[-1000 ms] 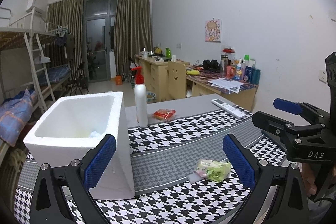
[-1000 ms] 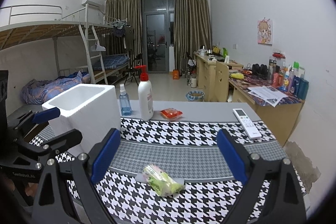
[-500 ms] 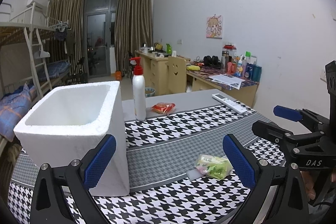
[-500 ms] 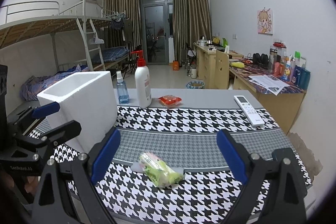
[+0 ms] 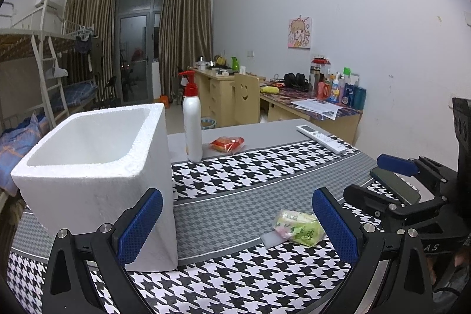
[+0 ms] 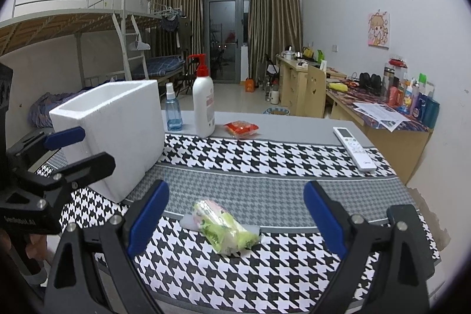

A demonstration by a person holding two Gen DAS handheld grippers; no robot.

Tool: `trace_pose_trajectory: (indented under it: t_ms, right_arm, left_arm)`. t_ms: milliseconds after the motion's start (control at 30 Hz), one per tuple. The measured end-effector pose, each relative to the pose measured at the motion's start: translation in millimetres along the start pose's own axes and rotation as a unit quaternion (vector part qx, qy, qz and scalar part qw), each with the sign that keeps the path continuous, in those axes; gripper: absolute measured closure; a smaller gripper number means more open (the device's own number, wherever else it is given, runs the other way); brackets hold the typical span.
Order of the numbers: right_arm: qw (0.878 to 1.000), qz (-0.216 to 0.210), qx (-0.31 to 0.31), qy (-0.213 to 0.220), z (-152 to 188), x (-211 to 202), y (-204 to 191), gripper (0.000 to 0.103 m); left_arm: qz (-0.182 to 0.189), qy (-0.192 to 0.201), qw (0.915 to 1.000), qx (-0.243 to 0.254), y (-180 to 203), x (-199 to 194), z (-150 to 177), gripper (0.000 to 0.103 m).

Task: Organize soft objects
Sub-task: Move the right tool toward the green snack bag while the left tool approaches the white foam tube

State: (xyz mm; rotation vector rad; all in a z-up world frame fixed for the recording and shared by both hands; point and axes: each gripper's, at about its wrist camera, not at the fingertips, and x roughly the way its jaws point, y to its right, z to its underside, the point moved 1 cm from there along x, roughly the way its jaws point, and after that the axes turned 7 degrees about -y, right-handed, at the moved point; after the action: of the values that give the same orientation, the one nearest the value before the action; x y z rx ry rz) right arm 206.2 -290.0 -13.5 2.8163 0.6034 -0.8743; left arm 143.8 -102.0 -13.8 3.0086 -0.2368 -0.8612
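Observation:
A soft green and pink packet (image 6: 225,227) lies on the houndstooth tablecloth (image 6: 265,161), between the tips of my open right gripper (image 6: 235,217) and a little ahead of them. It also shows in the left wrist view (image 5: 298,227), beside my right fingertip. A red soft packet (image 6: 241,128) lies farther back, also in the left wrist view (image 5: 227,143). A white foam box (image 5: 94,167) stands open at the left, close in front of my open, empty left gripper (image 5: 235,222). The box also shows in the right wrist view (image 6: 114,134).
A white pump bottle (image 6: 203,105) and a small blue spray bottle (image 6: 173,108) stand behind the box. A white remote (image 6: 354,144) lies at the table's right side. The table's right edge (image 6: 418,196) drops off near the wall. Desks and a bunk bed are beyond.
Both grippers have lowered and moved slightly closer to the table; the green packet and the foam box look larger and nearer. Nothing was grasped or moved.

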Motion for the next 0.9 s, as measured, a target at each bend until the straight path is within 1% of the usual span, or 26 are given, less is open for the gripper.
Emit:
trace_pose_trajectory:
  t_ms: [367, 567, 700, 800, 900]
  right_arm:
    - [1.0, -0.004, 0.001, -0.021, 8, 13, 1, 0.008]
    - [0.999, -0.008, -0.001, -0.033, 12, 22, 0, 0.008]
    - [0.999, -0.01, -0.002, -0.044, 15, 29, 0, 0.008]
    - [0.999, -0.01, -0.004, -0.054, 19, 35, 2, 0.008]
    - [0.998, -0.014, -0.003, -0.066, 23, 42, 4, 0.008]
  left_arm:
    - [-0.001, -0.002, 0.9999, -0.012, -3, 2, 5, 0.001]
    - [0.003, -0.015, 0.9998, -0.009, 2, 9, 10, 0.001]
    - [-0.004, -0.027, 0.9996, -0.012, 2, 16, 14, 0.001]
    - [-0.013, -0.027, 0.9995, -0.013, 4, 19, 16, 0.001]
    - [-0.008, -0.037, 0.9992, -0.013, 8, 24, 20, 0.001]
